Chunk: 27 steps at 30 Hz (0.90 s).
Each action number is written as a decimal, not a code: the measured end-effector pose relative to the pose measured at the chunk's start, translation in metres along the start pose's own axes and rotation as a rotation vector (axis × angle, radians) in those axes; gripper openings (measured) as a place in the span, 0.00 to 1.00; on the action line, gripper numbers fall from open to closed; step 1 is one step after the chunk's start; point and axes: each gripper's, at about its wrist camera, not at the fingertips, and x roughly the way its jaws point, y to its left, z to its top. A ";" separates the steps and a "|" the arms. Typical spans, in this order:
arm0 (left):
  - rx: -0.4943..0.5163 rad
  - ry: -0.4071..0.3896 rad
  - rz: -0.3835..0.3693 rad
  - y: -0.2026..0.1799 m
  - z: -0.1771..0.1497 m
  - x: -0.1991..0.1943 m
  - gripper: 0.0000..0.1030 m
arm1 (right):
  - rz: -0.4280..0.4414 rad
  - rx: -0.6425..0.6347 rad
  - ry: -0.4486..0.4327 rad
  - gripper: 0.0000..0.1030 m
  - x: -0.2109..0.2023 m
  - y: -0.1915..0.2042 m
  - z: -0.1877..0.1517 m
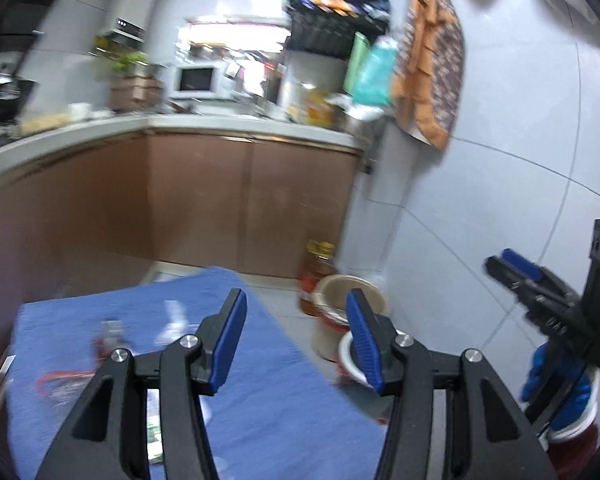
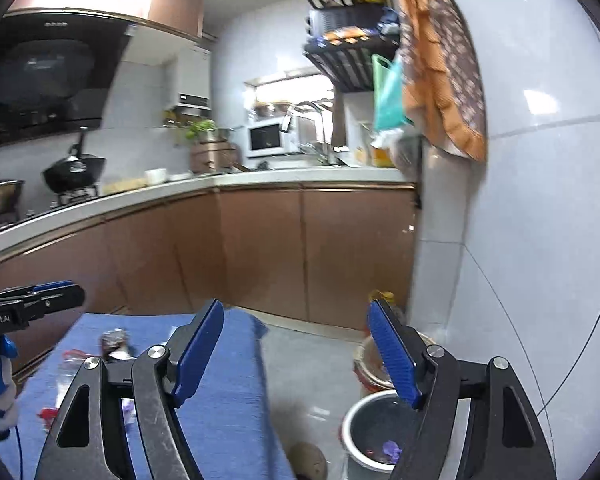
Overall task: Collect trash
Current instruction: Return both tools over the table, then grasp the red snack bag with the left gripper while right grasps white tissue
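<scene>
Both grippers, left (image 1: 296, 336) and right (image 2: 296, 354), wide open and empty above the blue cloth-covered table (image 2: 228, 400) (scraps blurred), white round bin (image 2: 370, 432) near right for drops.

The left claw (image 1: 298, 346) is a black linkage frame with triangular cut-outs, silver round screws at its pivots, and two ribbed blue pads (image 1: 230, 342) on black fingers. The right claw (image 2: 296, 358) is built the same way, black arms, silver screws, blue ribbed pads (image 2: 392, 354). White lettering reading "enRobot.AI" marks the left claw's body in the right wrist view. The person's hand (image 1: 556, 380) wears a blue glove with a white cuff.
</scene>
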 end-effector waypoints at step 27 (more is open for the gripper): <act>-0.289 0.122 0.251 0.185 -0.165 -0.093 0.51 | 0.288 -0.062 0.148 0.71 0.049 0.088 -0.026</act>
